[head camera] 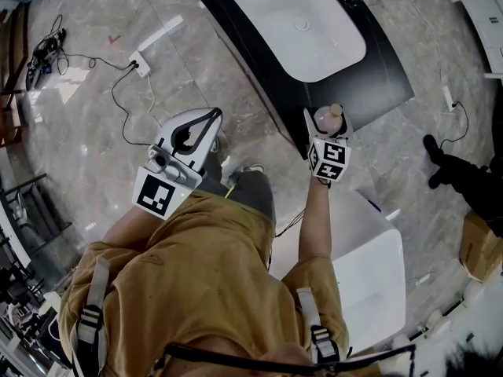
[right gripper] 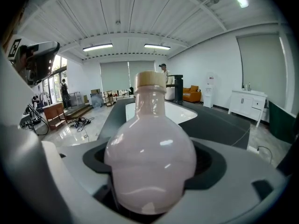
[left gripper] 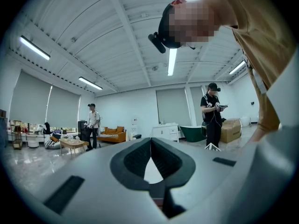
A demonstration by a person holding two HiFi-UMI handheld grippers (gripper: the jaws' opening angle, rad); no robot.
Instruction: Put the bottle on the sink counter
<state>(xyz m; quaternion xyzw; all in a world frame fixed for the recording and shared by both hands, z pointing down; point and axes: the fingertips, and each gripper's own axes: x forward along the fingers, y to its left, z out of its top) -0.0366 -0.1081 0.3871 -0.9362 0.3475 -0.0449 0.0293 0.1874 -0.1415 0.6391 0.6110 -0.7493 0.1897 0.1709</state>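
Note:
A round pink bottle (head camera: 328,118) with a beige cap stands upright between the jaws of my right gripper (head camera: 326,126), which is shut on its belly. In the head view it hangs over the near corner of the black sink counter (head camera: 385,77), just short of the white basin (head camera: 299,26). In the right gripper view the bottle (right gripper: 149,157) fills the middle, held by the right gripper (right gripper: 149,181), with the counter (right gripper: 219,125) and basin (right gripper: 180,112) stretching away behind it. My left gripper (head camera: 212,115) hangs over the floor, left of the counter. Its jaws (left gripper: 150,141) meet at the tips, holding nothing.
A power strip (head camera: 140,63) with cables lies on the marble floor at the left. A white tub (head camera: 369,273) stands at my lower right. A person's dark legs (head camera: 452,170) and a cardboard box (head camera: 479,246) are at the right edge. Two people (left gripper: 212,113) stand across the room.

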